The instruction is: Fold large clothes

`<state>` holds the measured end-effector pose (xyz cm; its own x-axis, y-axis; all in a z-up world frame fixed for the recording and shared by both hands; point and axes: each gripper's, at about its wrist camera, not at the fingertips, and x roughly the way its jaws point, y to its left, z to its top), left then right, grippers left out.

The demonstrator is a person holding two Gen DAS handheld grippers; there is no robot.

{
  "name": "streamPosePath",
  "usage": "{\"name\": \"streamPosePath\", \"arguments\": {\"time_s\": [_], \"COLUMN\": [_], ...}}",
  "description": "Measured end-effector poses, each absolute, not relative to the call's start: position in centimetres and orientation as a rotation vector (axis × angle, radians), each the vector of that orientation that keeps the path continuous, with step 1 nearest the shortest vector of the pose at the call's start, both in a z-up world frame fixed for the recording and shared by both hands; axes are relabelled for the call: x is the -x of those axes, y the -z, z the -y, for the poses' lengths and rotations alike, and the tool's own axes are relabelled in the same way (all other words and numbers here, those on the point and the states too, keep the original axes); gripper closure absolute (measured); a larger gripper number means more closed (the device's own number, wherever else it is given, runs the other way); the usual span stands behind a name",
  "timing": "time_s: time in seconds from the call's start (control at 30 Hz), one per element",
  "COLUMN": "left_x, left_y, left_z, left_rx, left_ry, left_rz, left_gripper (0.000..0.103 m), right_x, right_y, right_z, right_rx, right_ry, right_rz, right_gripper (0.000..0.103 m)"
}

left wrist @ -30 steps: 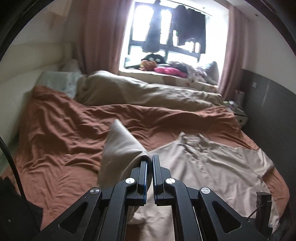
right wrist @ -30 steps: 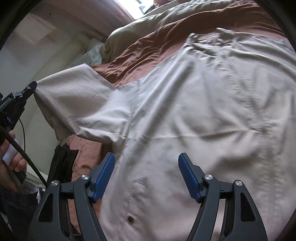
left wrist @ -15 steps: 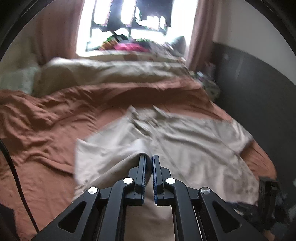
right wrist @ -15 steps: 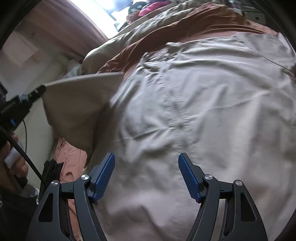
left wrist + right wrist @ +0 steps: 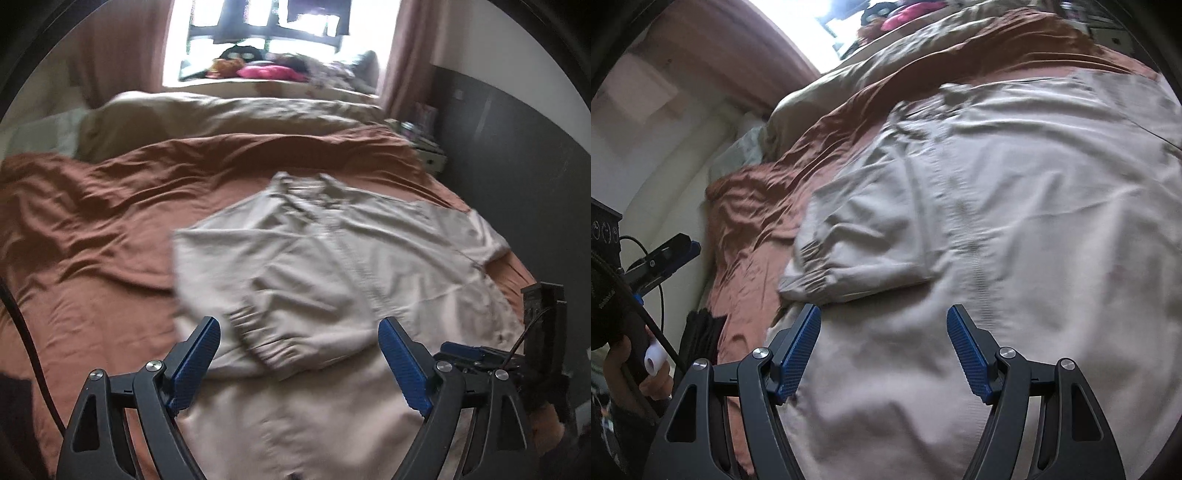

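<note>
Big bed (image 5: pixel 92 229) with the rust-brown sheet, beige jacket (image 5: pixel 369 266) spread near its foot edge toward the right side. The sleeve (image 5: pixel 280 295) the left gripper (image 5: pixel 299 363) was pinching now lies folded across the jacket's front, since that gripper's jaws just sprang apart with nothing between them. Right gripper (image 5: pixel 882 350) hovers spread and empty over the hem, so one sleeve fold looks done.
</note>
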<state>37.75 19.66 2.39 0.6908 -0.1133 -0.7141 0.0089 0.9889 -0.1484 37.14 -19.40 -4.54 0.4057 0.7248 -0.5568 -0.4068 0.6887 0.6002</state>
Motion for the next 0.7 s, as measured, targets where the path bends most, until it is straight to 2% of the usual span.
{"name": "streamPosePath", "arguments": {"time_s": [0.4, 0.7], "left_x": [-29.3, -24.2], "left_y": [-0.2, 4.7], "left_z": [-30.0, -34.4], "left_rx": [0.229, 0.37], "left_ry": [-0.155, -0.257], "left_rz": [-0.811, -0.842], "left_gripper": [0.015, 0.015], "right_x": [-39.6, -41.3], "right_y": [4.3, 6.2], "right_z": [6.6, -2.2], "right_rx": [-0.117, 0.108], "right_ry": [-0.818, -0.804], "right_rz": [-0.91, -0.93], "right_gripper": [0.034, 0.034]}}
